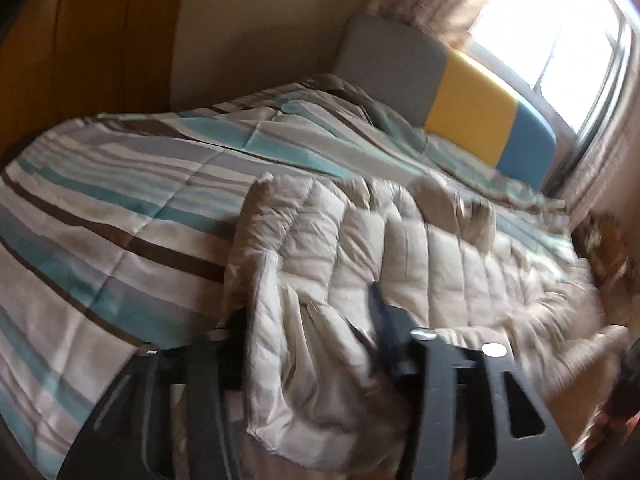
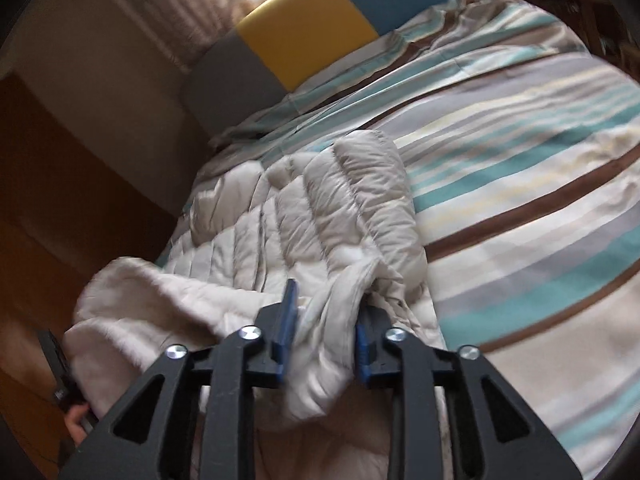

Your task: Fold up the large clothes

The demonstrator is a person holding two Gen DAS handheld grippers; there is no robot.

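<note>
i see the pale beige quilted puffer coat (image 2: 304,216) lying rumpled on the bed, over the striped bedspread of teal, brown, grey and cream bands (image 2: 520,168). the coat sits toward the near edge of the bed, stretched along it, with its near hem bunched up toward both of my tools. behind it stands the padded headboard in grey, yellow and blue panels (image 2: 304,36), and past that a bright window with patterned curtains (image 1: 560,28).

my right gripper (image 2: 325,320) has its jaws partly apart, with a gathered fold of the coat running up between the blue pads (image 2: 286,320); the cloth fills most of the gap, but i cannot tell whether the pads press on it. my left gripper (image 1: 312,344) has its jaws standing wider, one either side of a thick fold of the coat that lies between them; the picture is blurred, and the fabric looks loose there, not pinched. at the lower left of the right view a hand (image 2: 76,416) holds the other tool under the coat's edge.
</note>
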